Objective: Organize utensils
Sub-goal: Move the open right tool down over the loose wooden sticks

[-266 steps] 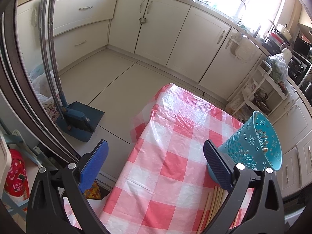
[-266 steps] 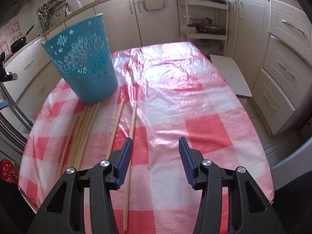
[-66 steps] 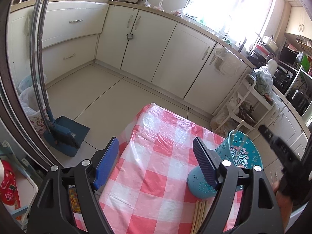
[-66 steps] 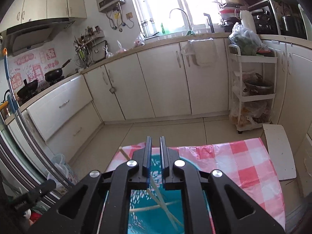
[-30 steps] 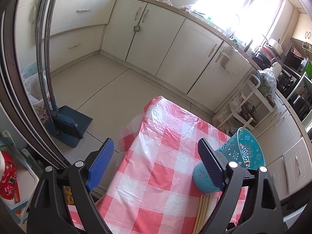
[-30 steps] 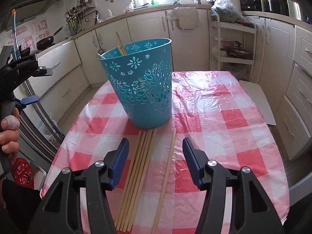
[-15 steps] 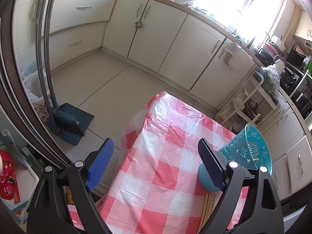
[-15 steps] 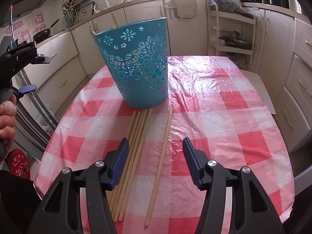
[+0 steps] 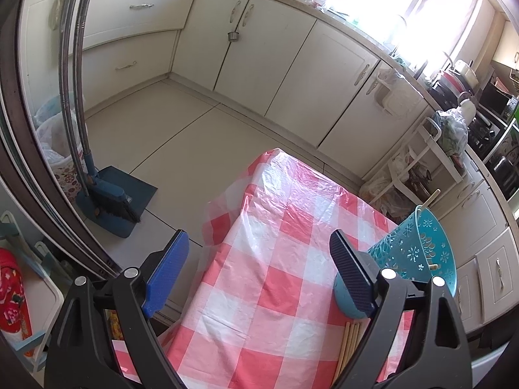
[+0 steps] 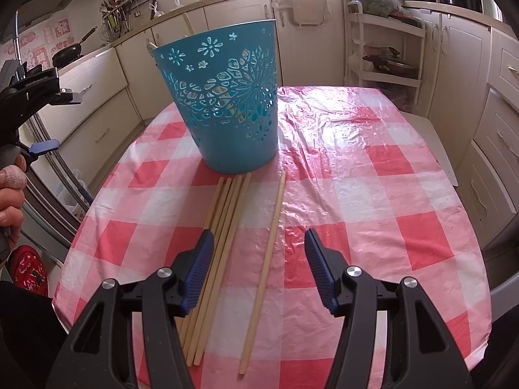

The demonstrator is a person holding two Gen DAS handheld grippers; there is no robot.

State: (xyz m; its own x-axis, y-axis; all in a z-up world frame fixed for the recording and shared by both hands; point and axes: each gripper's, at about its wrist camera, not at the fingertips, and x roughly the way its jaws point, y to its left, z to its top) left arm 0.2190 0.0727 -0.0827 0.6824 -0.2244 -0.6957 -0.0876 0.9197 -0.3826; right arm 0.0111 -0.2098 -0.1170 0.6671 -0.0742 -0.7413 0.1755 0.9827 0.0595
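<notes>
Right gripper (image 10: 259,265) down from teal basket (image 10: 227,107), jaws now apart over lone chopstick (image 10: 264,256), lower centre; one deposited, next pick lining up; left gripper (image 9: 259,272) apart, idle

The bucket (image 10: 233,110) stands on the desk (image 10: 373,201) toward its far left part. Four sticks (image 10: 217,243) lie side by side on the desk, their far ends touching the bucket's base. A single stick (image 10: 264,253) lies just right of them, apart. Two more sticks (image 10: 188,26) stand inside the bucket, at its left rim.
</notes>
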